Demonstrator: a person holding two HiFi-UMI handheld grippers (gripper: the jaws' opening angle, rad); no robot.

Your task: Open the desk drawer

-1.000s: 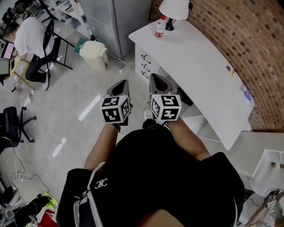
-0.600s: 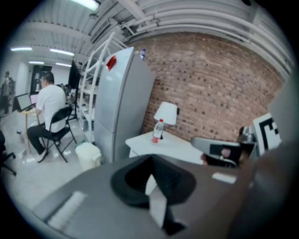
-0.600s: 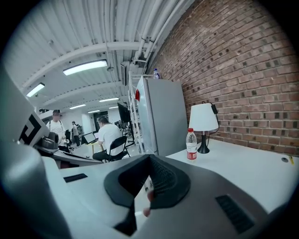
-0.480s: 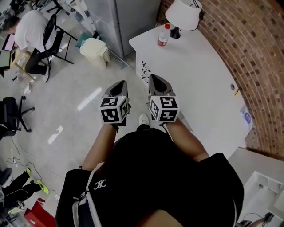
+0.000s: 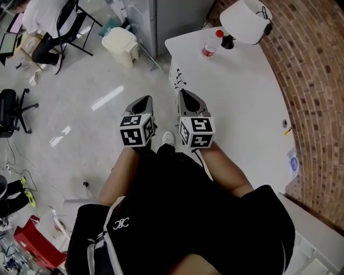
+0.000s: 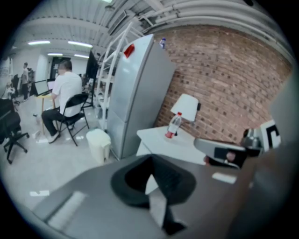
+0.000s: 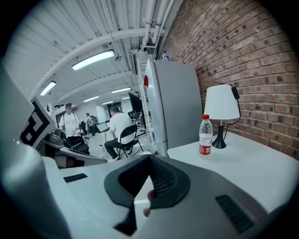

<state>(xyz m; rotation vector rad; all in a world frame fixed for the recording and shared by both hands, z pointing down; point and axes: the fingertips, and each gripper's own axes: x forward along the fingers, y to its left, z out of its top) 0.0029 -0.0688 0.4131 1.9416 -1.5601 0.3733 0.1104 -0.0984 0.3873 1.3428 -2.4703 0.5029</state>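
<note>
The white desk (image 5: pixel 242 102) stands at the upper right of the head view. Its stack of drawers (image 5: pixel 179 80), with small dark handles, faces the floor side. My left gripper (image 5: pixel 144 102) is shut and empty, held over the floor just left of the drawers. My right gripper (image 5: pixel 186 96) is also shut with nothing in it, its tip close below the drawer handles. In the left gripper view the closed jaws (image 6: pixel 151 161) hide most of the desk's (image 6: pixel 164 139) front. In the right gripper view the shut jaws (image 7: pixel 149 161) point past the desk top (image 7: pixel 243 163).
A red-labelled bottle (image 5: pixel 210 47) and a white lamp (image 5: pixel 246 21) stand at the desk's far end. A grey fridge (image 5: pixel 166 16) and a cream waste bin (image 5: pixel 121 44) are beyond it. A seated person (image 5: pixel 45 16) and a black chair (image 5: pixel 11 110) are at the left. A brick wall (image 5: pixel 317 107) runs behind the desk.
Both grippers have come closer to the desk's drawer end and sunk a little. The desk and drawers now lie nearer to the right gripper's tip. Both pairs of jaws stayed shut.
</note>
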